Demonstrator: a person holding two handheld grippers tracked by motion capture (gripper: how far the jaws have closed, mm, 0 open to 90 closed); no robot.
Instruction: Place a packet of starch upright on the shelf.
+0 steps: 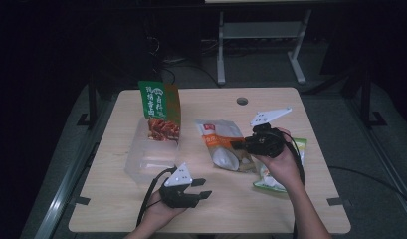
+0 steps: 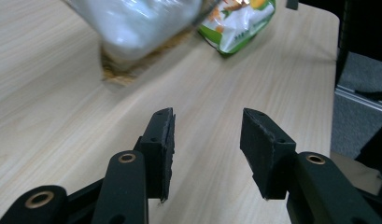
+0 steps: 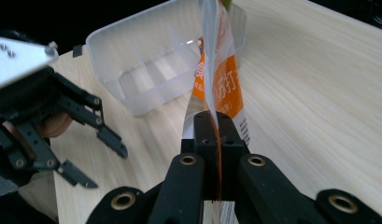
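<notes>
My right gripper (image 1: 237, 145) (image 3: 215, 122) is shut on the edge of an orange and white snack bag (image 1: 222, 144) (image 3: 220, 88), which hangs tilted off the table near its middle. In the left gripper view that bag (image 2: 132, 28) shows blurred at the top. My left gripper (image 1: 205, 188) (image 2: 206, 140) is near the table's front edge, jaws apart with only bare wood between them. The right gripper view has the left gripper (image 3: 103, 167) at its left, open.
A clear plastic container (image 1: 146, 159) (image 3: 146, 74) sits left of centre, with a green and orange snack bag (image 1: 160, 112) standing at its far end. A green snack bag (image 1: 270, 181) (image 2: 240, 23) lies under my right hand. The wooden table (image 1: 290, 107) has a hole (image 1: 242, 101) at the back.
</notes>
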